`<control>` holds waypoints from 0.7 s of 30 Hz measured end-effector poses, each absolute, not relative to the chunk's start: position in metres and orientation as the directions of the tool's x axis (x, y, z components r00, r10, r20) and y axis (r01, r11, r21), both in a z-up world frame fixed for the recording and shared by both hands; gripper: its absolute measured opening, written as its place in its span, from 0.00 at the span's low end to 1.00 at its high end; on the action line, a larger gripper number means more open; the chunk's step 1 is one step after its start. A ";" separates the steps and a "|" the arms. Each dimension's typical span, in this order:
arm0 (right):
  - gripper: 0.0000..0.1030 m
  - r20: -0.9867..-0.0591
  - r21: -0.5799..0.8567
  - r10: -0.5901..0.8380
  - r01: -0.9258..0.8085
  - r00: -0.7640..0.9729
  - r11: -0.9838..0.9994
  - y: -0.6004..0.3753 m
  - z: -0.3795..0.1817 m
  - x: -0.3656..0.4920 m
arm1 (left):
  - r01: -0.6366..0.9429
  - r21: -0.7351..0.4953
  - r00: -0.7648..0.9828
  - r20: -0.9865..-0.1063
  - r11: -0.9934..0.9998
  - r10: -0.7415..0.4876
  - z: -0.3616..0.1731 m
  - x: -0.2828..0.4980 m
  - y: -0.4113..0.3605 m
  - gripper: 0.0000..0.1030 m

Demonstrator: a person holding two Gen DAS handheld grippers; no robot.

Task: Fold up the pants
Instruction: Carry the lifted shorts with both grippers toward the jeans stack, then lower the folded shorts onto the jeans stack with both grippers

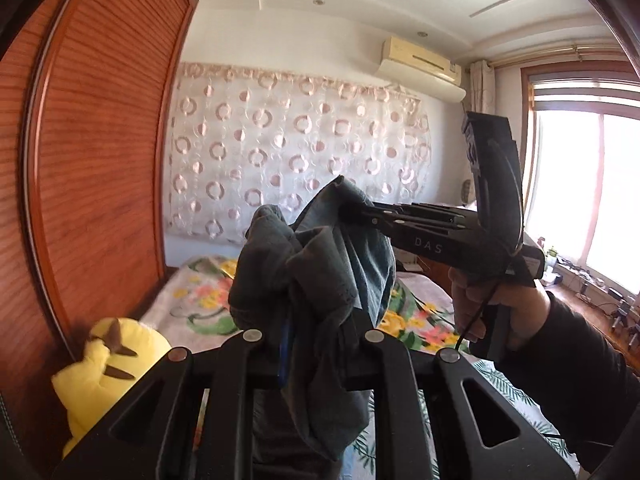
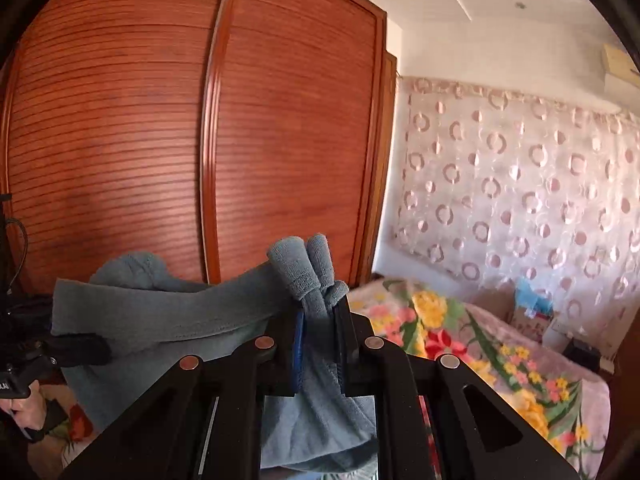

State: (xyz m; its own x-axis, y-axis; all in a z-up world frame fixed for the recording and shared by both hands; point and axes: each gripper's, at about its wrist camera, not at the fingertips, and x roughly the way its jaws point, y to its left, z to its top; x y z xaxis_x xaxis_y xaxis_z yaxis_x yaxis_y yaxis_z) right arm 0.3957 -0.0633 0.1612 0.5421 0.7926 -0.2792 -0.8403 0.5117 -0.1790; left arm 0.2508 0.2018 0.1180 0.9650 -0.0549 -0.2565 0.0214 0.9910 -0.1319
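The grey-blue pants [image 1: 316,264] hang in the air above the bed, held by both grippers. My left gripper [image 1: 310,320] is shut on a bunched edge of the pants. My right gripper [image 2: 320,320] is shut on another bunched edge, with the cloth [image 2: 168,308] stretching left to the left gripper's fingers [image 2: 76,346]. In the left wrist view the right gripper [image 1: 352,210] comes in from the right and pinches the pants' upper edge. The lower part of the pants is hidden behind the gripper bodies.
A bed with a floral blanket [image 2: 460,332] lies below. A tall wooden wardrobe [image 2: 160,140] stands close on the left. A yellow plush toy [image 1: 100,364] sits by the wardrobe. A patterned curtain [image 1: 296,152] covers the far wall, a window [image 1: 588,192] is at right.
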 end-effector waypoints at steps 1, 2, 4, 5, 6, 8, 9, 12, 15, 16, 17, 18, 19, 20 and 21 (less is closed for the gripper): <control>0.12 -0.272 -0.183 0.802 -0.847 0.532 0.500 -0.058 0.166 0.396 | 0.005 -0.123 0.967 -0.251 0.992 -0.036 0.123 0.248 0.206 0.18; 0.12 -0.267 -0.186 0.810 -0.853 0.522 0.488 -0.053 0.168 0.396 | -0.009 -0.119 0.968 -0.250 0.993 -0.022 0.124 0.245 0.210 0.18; 0.12 -0.269 -0.194 0.818 -0.861 0.508 0.471 -0.045 0.166 0.398 | -0.037 -0.120 0.964 -0.265 0.992 0.004 0.122 0.242 0.221 0.18; 0.12 -0.278 -0.192 0.821 -0.867 0.498 0.461 -0.040 0.161 0.401 | -0.049 -0.122 0.960 -0.279 0.991 0.013 0.118 0.241 0.225 0.18; 0.12 -0.293 -0.178 0.823 -0.873 0.487 0.453 -0.038 0.156 0.406 | -0.060 -0.128 0.955 -0.297 0.990 0.020 0.113 0.241 0.229 0.18; 0.12 -0.330 -0.140 0.824 -0.887 0.461 0.441 -0.041 0.138 0.417 | -0.070 -0.150 0.937 -0.348 0.986 0.014 0.097 0.244 0.234 0.18; 0.12 -0.356 -0.127 0.817 -0.890 0.454 0.438 -0.042 0.128 0.425 | -0.076 -0.158 0.927 -0.374 0.985 0.011 0.089 0.246 0.235 0.18; 0.12 -0.428 -0.135 0.785 -0.890 0.449 0.436 -0.044 0.107 0.436 | -0.076 -0.165 0.901 -0.433 0.983 -0.003 0.063 0.251 0.232 0.18; 0.12 -0.500 -0.140 0.742 -0.887 0.447 0.440 -0.045 0.092 0.448 | -0.062 -0.181 0.881 -0.472 0.982 -0.031 0.043 0.255 0.227 0.18; 0.12 -0.521 -0.145 0.726 -0.884 0.450 0.444 -0.046 0.089 0.453 | -0.063 -0.181 0.876 -0.482 0.981 -0.033 0.038 0.257 0.226 0.18; 0.12 -0.539 -0.150 0.712 -0.883 0.450 0.445 -0.045 0.087 0.458 | -0.066 -0.181 0.869 -0.493 0.981 -0.032 0.033 0.259 0.225 0.18; 0.12 -0.560 -0.147 0.701 -0.886 0.442 0.441 -0.041 0.085 0.462 | -0.071 -0.185 0.863 -0.505 0.980 -0.033 0.027 0.261 0.226 0.18; 0.12 -0.579 -0.141 0.689 -0.887 0.435 0.440 -0.039 0.082 0.468 | -0.072 -0.188 0.858 -0.512 0.980 -0.035 0.026 0.264 0.225 0.18; 0.12 -0.595 -0.138 0.675 -0.883 0.437 0.449 -0.036 0.080 0.473 | -0.072 -0.190 0.852 -0.521 0.979 -0.039 0.021 0.268 0.225 0.18; 0.12 -0.610 -0.134 0.660 -0.879 0.437 0.458 -0.030 0.079 0.477 | -0.080 -0.186 0.846 -0.533 0.979 -0.032 0.016 0.272 0.227 0.18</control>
State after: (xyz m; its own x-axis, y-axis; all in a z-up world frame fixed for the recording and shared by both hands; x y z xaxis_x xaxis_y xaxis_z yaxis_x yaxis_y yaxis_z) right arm 0.4775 -0.0302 0.0789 0.4374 0.6604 -0.6104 -0.8788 0.4579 -0.1344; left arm 0.2718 0.2272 0.0162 0.8457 -0.0321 -0.5327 -0.0802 0.9792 -0.1863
